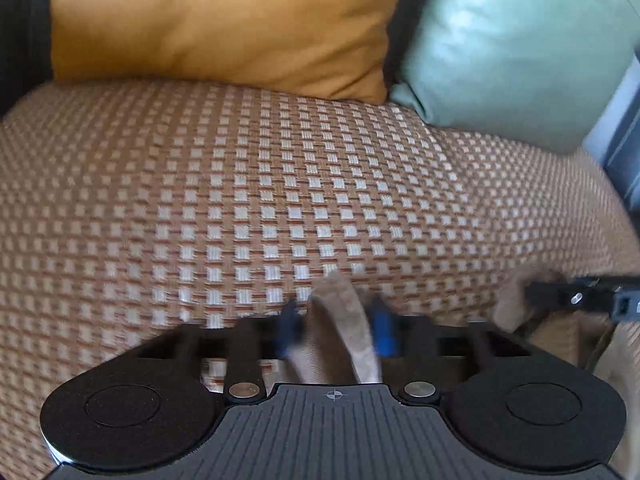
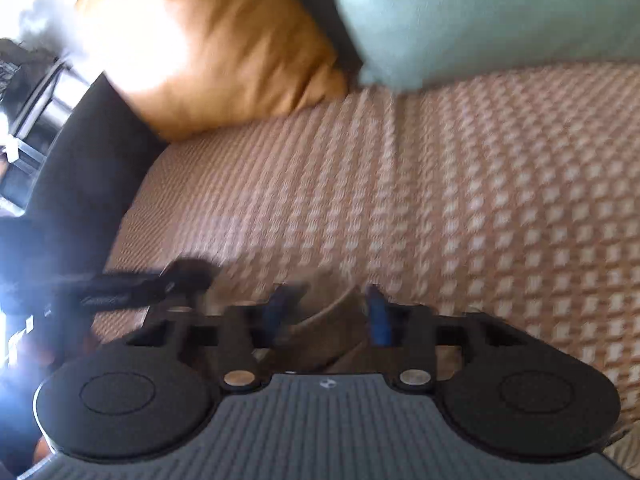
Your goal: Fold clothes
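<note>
Over the woven seat cover (image 1: 280, 184), beige cloth (image 1: 344, 328) sits between both grippers' blue-tipped jaws, left gripper (image 1: 336, 324) pinching it, right gripper's (image 2: 326, 312) hold unclear.

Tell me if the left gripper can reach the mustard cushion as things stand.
Probably yes: only the checked seat cover lies between the left gripper and the mustard cushion. But beige cloth sits between its fingers, so it would drag that along.
</note>
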Action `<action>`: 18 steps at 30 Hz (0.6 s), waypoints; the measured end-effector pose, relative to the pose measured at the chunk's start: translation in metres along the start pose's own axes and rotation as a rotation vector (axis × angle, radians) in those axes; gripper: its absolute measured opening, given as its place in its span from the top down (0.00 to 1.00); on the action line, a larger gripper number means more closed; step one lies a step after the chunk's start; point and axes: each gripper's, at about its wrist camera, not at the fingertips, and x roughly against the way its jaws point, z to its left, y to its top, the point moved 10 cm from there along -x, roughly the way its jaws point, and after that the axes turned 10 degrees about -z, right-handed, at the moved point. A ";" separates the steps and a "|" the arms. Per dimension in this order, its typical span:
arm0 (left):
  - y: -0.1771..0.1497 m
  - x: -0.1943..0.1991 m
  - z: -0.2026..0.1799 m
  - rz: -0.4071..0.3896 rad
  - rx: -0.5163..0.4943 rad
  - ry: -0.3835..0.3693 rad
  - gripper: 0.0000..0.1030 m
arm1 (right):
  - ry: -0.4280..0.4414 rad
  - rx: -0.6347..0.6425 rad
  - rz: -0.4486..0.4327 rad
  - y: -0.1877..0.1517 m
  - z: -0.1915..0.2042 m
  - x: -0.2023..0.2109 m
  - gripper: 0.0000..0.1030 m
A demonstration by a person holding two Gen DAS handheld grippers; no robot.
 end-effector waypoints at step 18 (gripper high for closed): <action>-0.013 0.011 0.037 -0.170 0.207 0.109 0.89 | -0.239 0.363 -0.021 -0.027 0.007 -0.011 0.77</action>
